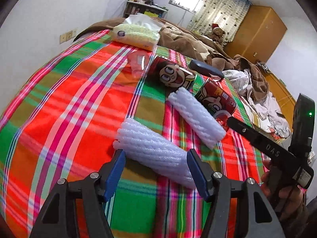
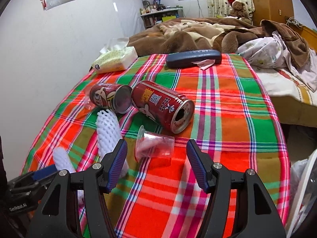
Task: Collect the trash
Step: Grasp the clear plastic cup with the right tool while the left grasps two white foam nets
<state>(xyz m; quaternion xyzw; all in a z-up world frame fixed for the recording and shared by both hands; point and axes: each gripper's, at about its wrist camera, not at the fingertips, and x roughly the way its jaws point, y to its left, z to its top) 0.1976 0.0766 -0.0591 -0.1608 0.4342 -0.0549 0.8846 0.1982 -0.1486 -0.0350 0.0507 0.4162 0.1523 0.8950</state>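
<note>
the left gripper (image 1: pixel 156 170) stands apart around a white foam sleeve (image 1: pixel 152 150) lying on the plaid cloth (image 1: pixel 69 103); whether its blue pads press it i cannot tell. the right gripper (image 2: pixel 156 158) is wide, a clear cup (image 2: pixel 154 145) on its side lying free between the tips. two red cans (image 2: pixel 162 105) lie beyond.

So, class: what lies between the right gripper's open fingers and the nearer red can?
A clear plastic cup on its side, between the right gripper and the can, in the right wrist view.
</note>
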